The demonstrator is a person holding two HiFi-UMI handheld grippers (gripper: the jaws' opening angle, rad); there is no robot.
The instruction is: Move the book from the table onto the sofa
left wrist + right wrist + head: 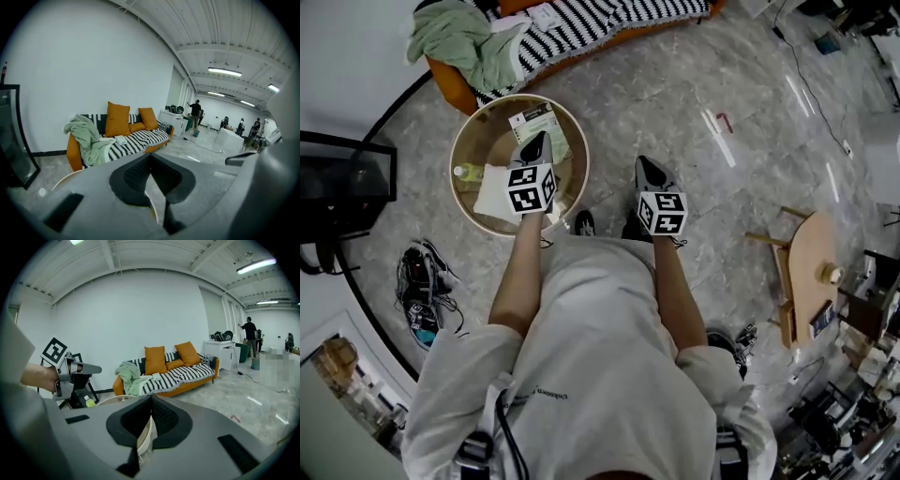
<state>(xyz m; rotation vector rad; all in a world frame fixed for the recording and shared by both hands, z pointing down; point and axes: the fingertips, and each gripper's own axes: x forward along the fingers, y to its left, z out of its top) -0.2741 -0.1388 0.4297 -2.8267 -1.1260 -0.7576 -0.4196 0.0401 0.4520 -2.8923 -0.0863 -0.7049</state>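
Both of my grippers have their jaws pressed together, nothing pinched in either. My left gripper (pixel 539 142) hangs over the round table (pixel 584 155); my right gripper (pixel 645 167) is beside it, above the grey floor (pixel 675 103). Near my left hand, a white sheet (pixel 490 192) and a small bottle (pixel 467 172) sit on the table. The book (pixel 537 125) lies flat on the table just past my left tips. Beyond stands the orange sofa (pixel 581 28), striped cover on it, a green blanket (pixel 459 42) heaped at one end.
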